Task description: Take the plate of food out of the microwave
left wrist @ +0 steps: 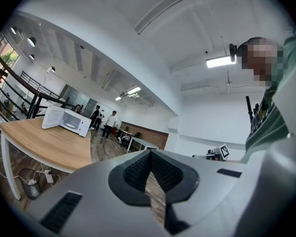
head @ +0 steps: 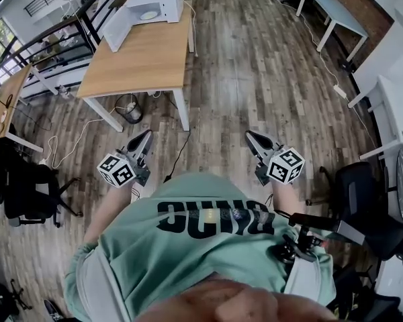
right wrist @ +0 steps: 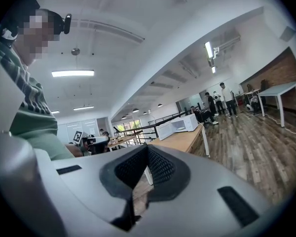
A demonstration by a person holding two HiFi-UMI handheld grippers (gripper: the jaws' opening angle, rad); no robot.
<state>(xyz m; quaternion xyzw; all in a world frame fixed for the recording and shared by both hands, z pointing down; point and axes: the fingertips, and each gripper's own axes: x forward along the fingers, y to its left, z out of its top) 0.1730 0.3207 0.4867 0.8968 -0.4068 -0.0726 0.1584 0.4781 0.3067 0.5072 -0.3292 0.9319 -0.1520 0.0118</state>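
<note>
Close in front of the person's green shirt, the left claw [head: 148, 134] and the right claw [head: 250, 134] point level and forward, side by side and well apart. Each has its jaws closed together on nothing, as each claw's own view shows [left wrist: 149, 154] [right wrist: 147, 149]. The trouble I would expect starts there: jaws pressed together cannot take a plate rim, so arriving at the cavity without opening them would only shove the dish deeper. Just ahead of the tips and between the two claws, a dark cable [head: 176, 158] trails over the wooden floor, and a foot caught in it could jolt everything. Farther ahead and to the left stands the wooden table [head: 141, 59], with bare floor between it and both claws. At its far end sits the white microwave [head: 162, 5], whose door [head: 116, 29] hangs open on the left claw's side — a careless reach from that side may knock it. Inside, a pale round plate [head: 148, 15] rests on the cavity floor, far beyond both claws and nearer the left one's line. What food it carries is too small to tell. Pinched at one edge only, it would probably tip and spill.
</note>
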